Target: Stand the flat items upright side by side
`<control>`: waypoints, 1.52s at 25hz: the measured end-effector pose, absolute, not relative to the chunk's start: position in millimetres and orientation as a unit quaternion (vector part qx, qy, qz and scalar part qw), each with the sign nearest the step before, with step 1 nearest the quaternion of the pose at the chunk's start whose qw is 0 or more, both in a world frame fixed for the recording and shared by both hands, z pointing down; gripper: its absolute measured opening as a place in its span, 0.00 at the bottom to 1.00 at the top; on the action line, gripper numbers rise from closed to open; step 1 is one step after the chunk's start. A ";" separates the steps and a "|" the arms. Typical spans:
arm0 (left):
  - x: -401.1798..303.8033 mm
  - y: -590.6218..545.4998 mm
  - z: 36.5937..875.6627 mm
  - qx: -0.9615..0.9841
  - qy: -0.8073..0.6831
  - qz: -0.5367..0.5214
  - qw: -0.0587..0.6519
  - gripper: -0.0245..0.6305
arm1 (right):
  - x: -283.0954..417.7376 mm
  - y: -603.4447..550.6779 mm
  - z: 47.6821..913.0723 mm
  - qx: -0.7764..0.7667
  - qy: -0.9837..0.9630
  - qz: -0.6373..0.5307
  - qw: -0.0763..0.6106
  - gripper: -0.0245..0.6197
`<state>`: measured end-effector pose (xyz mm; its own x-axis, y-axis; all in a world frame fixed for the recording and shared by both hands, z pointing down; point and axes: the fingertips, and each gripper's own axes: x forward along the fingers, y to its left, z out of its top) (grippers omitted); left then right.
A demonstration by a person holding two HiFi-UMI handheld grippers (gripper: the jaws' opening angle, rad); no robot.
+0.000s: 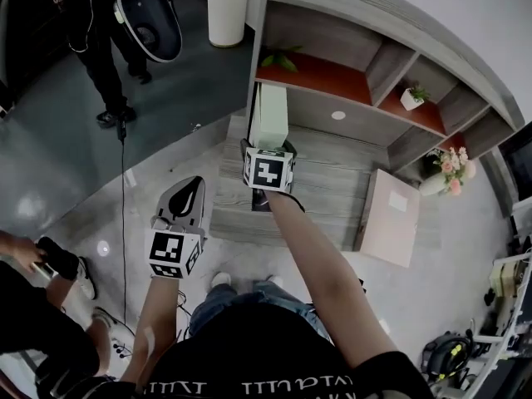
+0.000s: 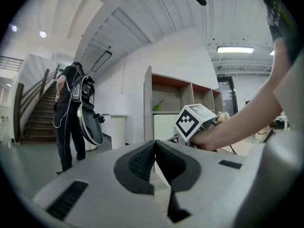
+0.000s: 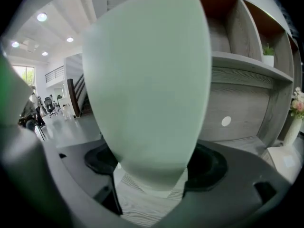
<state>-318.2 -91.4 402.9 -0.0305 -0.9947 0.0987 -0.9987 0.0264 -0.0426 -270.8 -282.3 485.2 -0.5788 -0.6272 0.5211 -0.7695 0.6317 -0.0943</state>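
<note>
While pale-green panel (image 3: 147,80) stands upright betw. its jaws, R claw (image 3: 154,164) open; L claw (image 2: 154,164) shut.

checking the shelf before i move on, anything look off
The pink box at the right end of the shelf is not upright: it shows its broad face, skewed, apart from the green box standing at the left.

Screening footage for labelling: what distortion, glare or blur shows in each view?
Head view: fisheye bows the shelf unit, glare spots on the floor. Left gripper view: dark corners, bright ceiling light. Right gripper view: pale green panel looms close, soft-edged.
</note>
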 end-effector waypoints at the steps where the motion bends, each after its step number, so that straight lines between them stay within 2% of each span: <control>1: -317.1 -92.2 401.8 0.697 -0.715 0.049 0.020 0.06 | -265.6 -280.4 484.7 0.395 -0.876 0.164 0.222 0.65; 11: -287.9 -110.9 399.3 0.736 -0.675 0.041 0.019 0.06 | -205.6 -222.8 472.6 0.272 -0.905 0.260 0.197 0.65; 14: -269.2 -120.2 397.7 0.755 -0.655 0.038 0.017 0.06 | -169.3 -215.4 461.2 0.269 -0.907 0.278 0.164 0.65; 18: -236.5 -133.2 396.4 0.780 -0.624 0.036 0.016 0.06 | -100.4 -214.1 447.9 0.299 -0.904 0.285 0.110 0.65; 28: -121.2 -172.3 405.3 0.844 -0.534 0.044 0.018 0.06 | 122.7 -217.1 458.5 0.452 -0.840 0.300 0.014 0.64; 38: -36.5 -211.0 408.5 0.868 -0.494 0.052 0.013 0.06 | 251.3 -235.0 446.9 0.528 -0.802 0.279 -0.026 0.64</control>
